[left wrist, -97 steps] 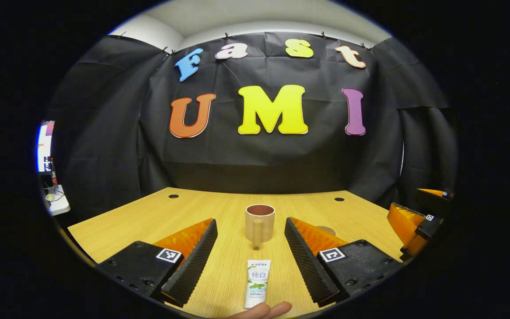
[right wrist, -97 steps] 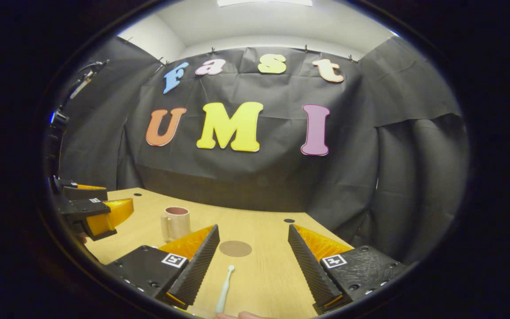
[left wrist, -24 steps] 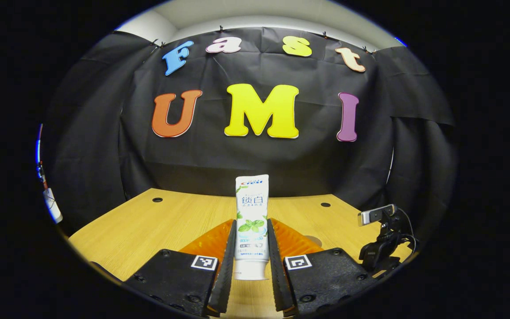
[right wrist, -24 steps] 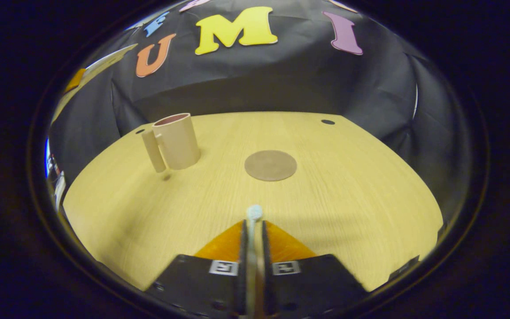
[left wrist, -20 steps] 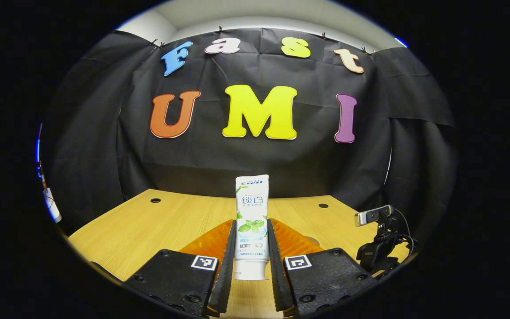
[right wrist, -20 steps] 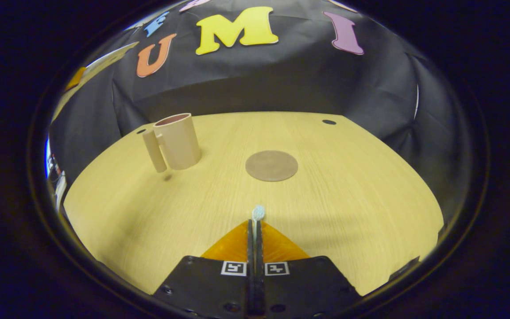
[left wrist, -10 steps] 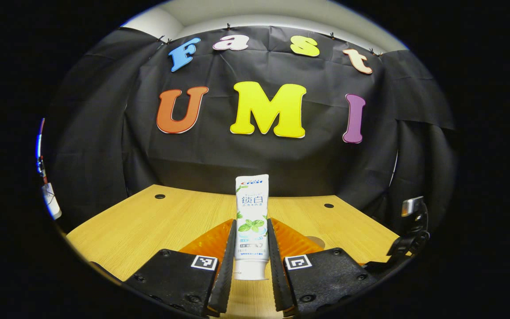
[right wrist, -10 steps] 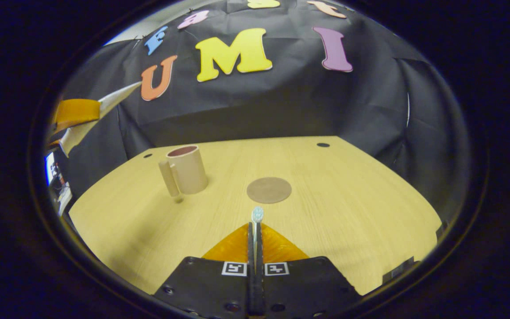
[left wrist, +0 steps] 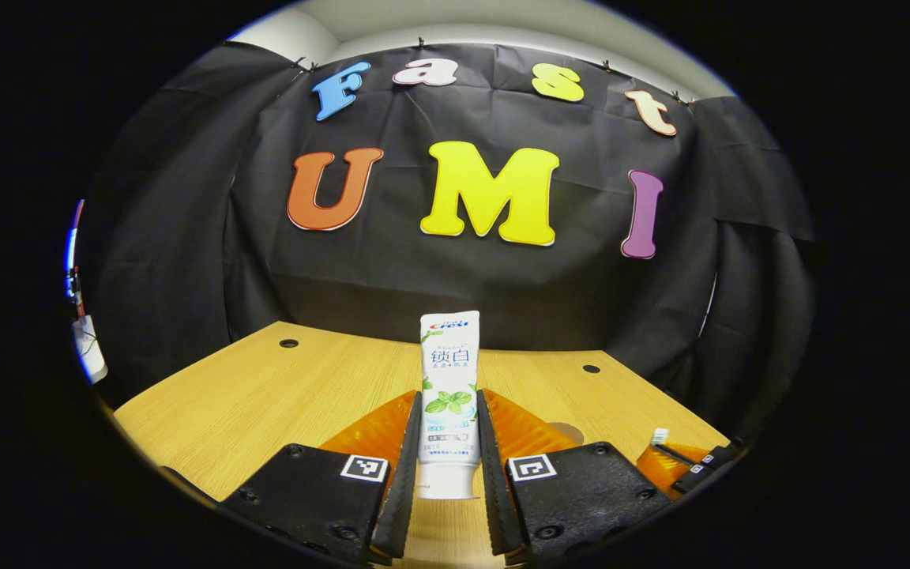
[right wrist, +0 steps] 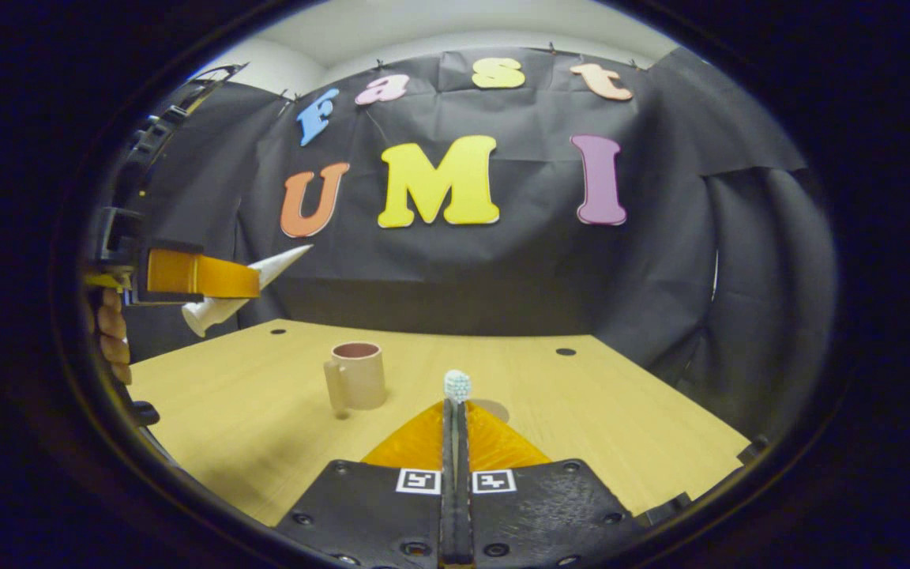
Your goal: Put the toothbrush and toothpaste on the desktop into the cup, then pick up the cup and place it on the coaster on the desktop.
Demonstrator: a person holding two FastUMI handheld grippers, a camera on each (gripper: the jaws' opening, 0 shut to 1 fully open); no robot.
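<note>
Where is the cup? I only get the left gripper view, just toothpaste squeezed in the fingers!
Observer: The cup stands upright on the desk, empty as far as I can see.
Child: Is the toothbrush in yet?
Observer: No. The right gripper is shut on the toothbrush, bristles forward.
Child: And my toothpaste?
Observer: From the right gripper view, the left gripper holds the toothpaste in the air, left of the cup.

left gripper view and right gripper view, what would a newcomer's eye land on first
In the left gripper view, the toothpaste stands out, a white tube pinched between the left gripper fingers and held above the desktop. In the right gripper view, the toothbrush head pokes out of the shut right gripper, with the cup standing on the desktop just beyond, to its left.
</note>
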